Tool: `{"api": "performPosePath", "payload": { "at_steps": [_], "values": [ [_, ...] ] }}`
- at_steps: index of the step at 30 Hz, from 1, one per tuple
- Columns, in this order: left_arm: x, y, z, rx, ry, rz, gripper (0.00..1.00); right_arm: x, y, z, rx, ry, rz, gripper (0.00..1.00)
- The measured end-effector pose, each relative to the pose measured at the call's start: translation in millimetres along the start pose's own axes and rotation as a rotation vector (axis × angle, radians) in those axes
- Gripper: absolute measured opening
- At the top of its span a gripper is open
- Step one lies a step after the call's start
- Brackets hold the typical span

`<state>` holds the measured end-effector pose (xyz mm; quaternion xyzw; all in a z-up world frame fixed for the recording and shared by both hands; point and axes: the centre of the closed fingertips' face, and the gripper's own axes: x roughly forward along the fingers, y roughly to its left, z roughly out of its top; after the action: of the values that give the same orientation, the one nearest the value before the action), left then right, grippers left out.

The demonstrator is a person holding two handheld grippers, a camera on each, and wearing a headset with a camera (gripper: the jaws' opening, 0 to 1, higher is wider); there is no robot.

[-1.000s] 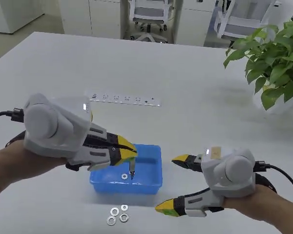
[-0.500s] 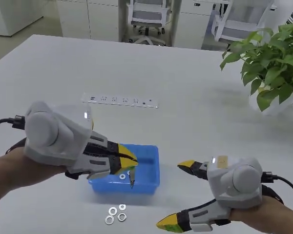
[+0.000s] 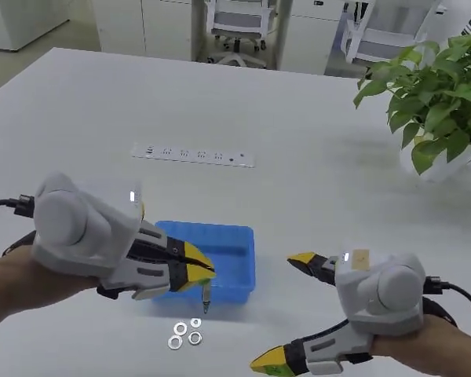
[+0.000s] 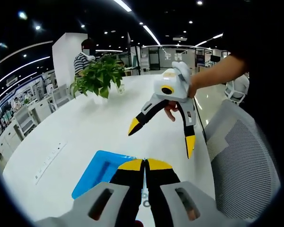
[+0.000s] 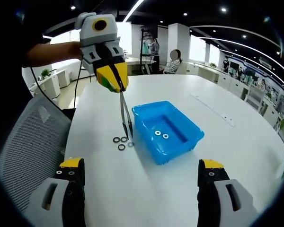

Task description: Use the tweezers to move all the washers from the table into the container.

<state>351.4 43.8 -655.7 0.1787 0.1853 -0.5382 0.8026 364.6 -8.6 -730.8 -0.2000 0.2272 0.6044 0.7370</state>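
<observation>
Office cabinets and chairs stand behind a broad white table [image 3: 298, 141]. At the lower left of the head view, the left hand-held gripper [image 3: 204, 271] is clenched on the tweezers [image 3: 205, 297], its yellow jaw tips pressed together in the left gripper view too. The tweezers point down, their tips just above a small cluster of washers [image 3: 185, 334] at the bottom centre. In the right gripper view the tips sit just beside that cluster [image 5: 121, 141], between it and the near wall of the blue container [image 5: 180, 149]; whether they touch the table is hard to tell. Two more washers [image 5: 161, 135] lie inside the container. The right hand-held gripper [image 3: 281, 311], at the lower right, is released, its jaws spread wide and holding nothing. A white power strip [image 3: 192, 155] lies well beyond the container, and its markings seem too small to read. A potted plant [image 3: 439, 94] stands at the upper right. Bare table surrounds the container on all sides.
</observation>
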Motion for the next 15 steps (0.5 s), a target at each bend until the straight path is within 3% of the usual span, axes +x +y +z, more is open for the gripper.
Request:
{"api": "performPosePath", "payload": {
  "at_steps": [15],
  "values": [
    [1.8, -13.1, -17.4, -0.017, 0.022, -0.015, 0.05, -0.9, 9.1, -6.1, 0.0, 0.025, 0.012, 1.0]
  ]
}}
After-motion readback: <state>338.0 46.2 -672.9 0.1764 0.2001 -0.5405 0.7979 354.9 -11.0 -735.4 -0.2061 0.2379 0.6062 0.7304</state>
